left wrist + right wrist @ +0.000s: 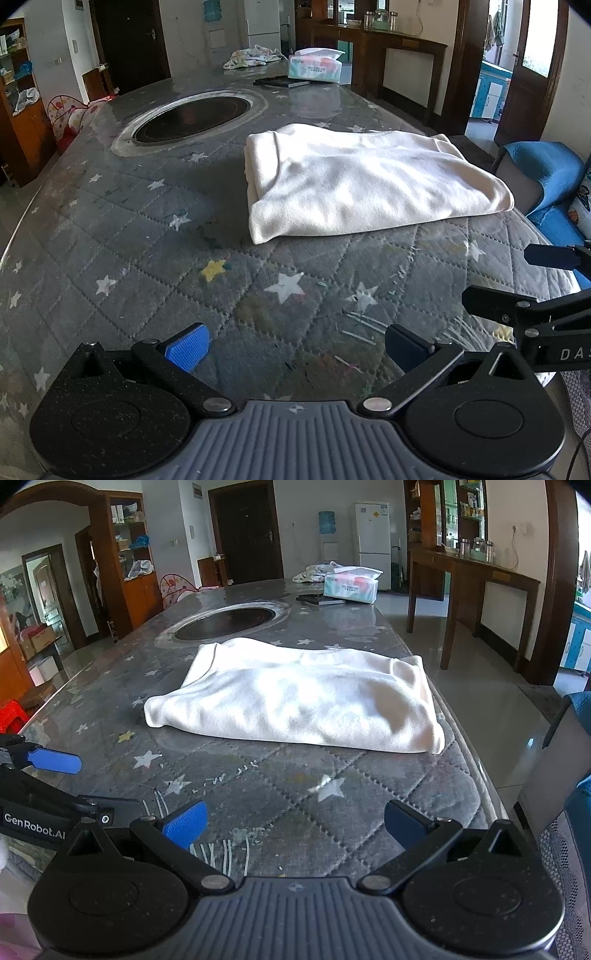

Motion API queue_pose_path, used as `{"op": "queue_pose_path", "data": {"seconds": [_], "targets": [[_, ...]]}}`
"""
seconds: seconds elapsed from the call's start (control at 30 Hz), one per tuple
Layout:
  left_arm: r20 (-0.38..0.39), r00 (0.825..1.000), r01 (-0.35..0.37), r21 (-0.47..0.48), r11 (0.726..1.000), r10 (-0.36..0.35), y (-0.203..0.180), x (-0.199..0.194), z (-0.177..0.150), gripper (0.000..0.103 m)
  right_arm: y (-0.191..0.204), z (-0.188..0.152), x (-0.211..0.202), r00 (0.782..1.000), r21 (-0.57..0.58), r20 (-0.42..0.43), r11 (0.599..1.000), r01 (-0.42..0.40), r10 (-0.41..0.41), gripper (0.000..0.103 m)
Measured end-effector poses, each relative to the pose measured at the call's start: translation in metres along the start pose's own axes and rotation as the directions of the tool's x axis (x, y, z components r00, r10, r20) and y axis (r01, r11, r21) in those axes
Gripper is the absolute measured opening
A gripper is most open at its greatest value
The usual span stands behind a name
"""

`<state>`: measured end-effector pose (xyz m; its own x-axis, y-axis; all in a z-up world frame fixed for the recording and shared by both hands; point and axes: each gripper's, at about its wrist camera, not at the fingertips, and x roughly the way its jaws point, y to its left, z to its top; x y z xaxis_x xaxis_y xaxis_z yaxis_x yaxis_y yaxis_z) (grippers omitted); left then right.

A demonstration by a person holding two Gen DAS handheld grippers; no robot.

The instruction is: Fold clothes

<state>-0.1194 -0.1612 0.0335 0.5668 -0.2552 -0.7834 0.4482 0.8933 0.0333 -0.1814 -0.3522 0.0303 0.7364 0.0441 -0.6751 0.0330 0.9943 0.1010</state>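
Cloth is the whole matter here: a cream garment (373, 181) lies folded into a thick oblong on the tabletop (122, 236), which wears a grey quilted cover printed with stars, and it sits toward the right edge, just this side of the round inset burner (192, 120). Both tools hang back from it over the near end of the cover. The left gripper (297, 350) has its jaws spread wide with nothing between them, and the right gripper (295, 825) is the same, parted and empty; neither touches the fabric. By the look of it the fold is nearly finished, perhaps needing one more halving or only a tidy. To do that well, I would bring each set of jaws to a near corner of the bundle, pinch through every layer so none slips, lift both corners level, and lay them over onto the far edge before smoothing. The right end lies close to the table's rim, so any pull should go inward. A tissue box (314, 66), a dark flat object beside it, and a crumpled patterned cloth (253, 55) rest at the far end, well apart.
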Motion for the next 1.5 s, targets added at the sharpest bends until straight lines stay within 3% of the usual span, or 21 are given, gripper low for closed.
{"op": "queue_pose_path", "data": {"seconds": [1.5], "targets": [[-0.009, 1.000, -0.003, -0.028, 1.000, 0.003, 0.005, 0.021, 0.027, 0.103, -0.008, 0.023, 0.030, 0.999, 0.036, -0.030, 0.999, 0.034, -0.033, 0.103]]}}
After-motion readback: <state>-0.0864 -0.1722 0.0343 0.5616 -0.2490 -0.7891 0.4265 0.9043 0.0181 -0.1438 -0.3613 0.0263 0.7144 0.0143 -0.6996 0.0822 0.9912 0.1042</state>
